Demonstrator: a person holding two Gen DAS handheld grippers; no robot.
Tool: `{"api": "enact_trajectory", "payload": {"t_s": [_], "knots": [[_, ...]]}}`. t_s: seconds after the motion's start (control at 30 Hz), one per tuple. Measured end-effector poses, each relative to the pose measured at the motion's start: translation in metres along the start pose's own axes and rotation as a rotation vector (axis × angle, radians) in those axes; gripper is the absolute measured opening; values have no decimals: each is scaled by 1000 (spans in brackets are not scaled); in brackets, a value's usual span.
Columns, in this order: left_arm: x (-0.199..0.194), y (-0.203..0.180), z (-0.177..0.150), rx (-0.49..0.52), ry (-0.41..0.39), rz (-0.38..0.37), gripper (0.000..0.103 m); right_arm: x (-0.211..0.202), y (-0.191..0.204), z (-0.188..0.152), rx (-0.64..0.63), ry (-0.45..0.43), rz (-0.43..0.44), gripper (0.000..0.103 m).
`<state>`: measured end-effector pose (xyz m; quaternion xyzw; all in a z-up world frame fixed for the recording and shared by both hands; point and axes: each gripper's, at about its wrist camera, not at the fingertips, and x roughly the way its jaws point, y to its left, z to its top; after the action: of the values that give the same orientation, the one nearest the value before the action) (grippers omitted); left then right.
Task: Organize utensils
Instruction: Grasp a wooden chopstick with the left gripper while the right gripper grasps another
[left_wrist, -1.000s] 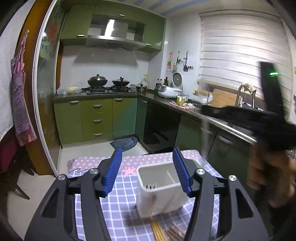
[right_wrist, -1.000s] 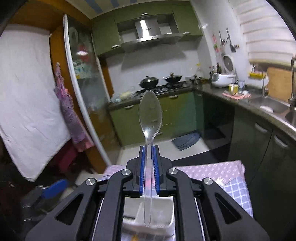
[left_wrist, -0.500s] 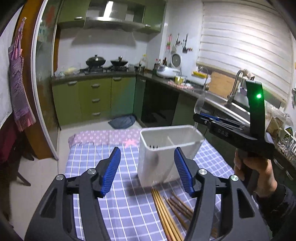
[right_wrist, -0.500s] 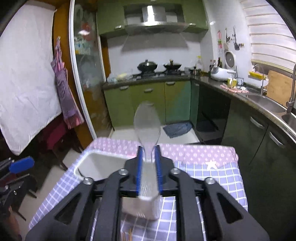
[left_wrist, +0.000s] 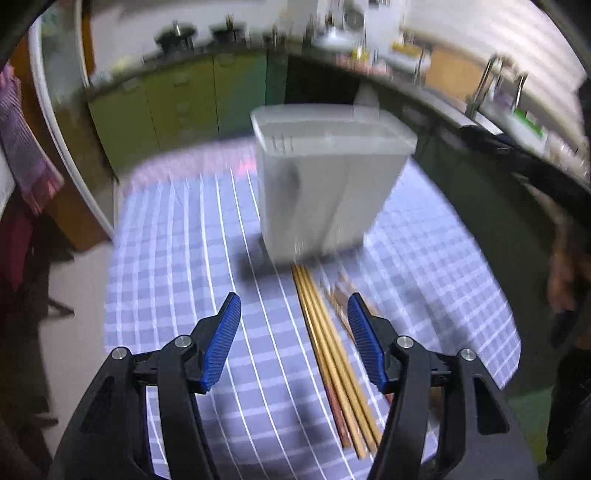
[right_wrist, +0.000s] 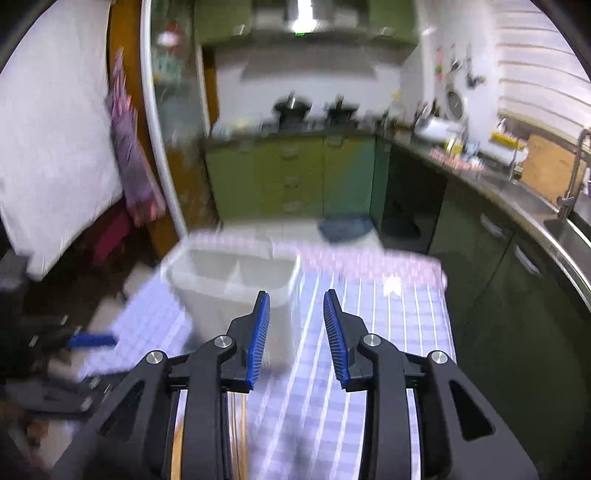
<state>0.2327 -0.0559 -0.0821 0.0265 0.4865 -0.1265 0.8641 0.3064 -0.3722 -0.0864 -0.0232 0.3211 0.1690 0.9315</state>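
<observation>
Left gripper (left_wrist: 294, 339) hovering over the near part of the counter (left_wrist: 177, 258), blue fingers (left_wrist: 221, 343) spread wide, nothing between them. Ahead of it, toward the counter's far edge: white utensil holder (left_wrist: 325, 184), upright, blurred, divided inside. A pale rounded tip (left_wrist: 365, 101) poking above its far rim; too smeared to identify. From the holder's base back toward the near edge: a bundle of chopsticks (left_wrist: 332, 350) lying flat on the checked cloth, yellow ones beside darker brown ones, running partly under the left gripper's right finger. Right gripper (right_wrist: 295, 338) held above the counter just right of the utensil holder (right_wrist: 236, 291), fingers (right_wrist: 258, 339) parted to a moderate gap, empty. Both views motion-blurred.
</observation>
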Motion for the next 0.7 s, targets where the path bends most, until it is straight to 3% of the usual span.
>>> {"api": "enact_trajectory", "payload": {"t_s": [0.1, 0.17, 0.3, 0.6, 0.7], "knots": [[39, 0, -7, -33, 175, -29, 54, 6, -5, -26, -21, 143, 23, 31], [56, 1, -12, -39, 240, -27, 43, 11, -11, -45, -30, 219, 24, 31], [78, -3, -19, -45, 299, -1, 32, 16, -22, -70, -36, 279, 9, 31], [97, -12, -16, -36, 349, 42, 28, 46, -27, -88, -29, 374, 24, 32], [106, -15, -11, -36, 373, 40, 25, 49, -23, -92, -34, 390, 34, 39]]}}
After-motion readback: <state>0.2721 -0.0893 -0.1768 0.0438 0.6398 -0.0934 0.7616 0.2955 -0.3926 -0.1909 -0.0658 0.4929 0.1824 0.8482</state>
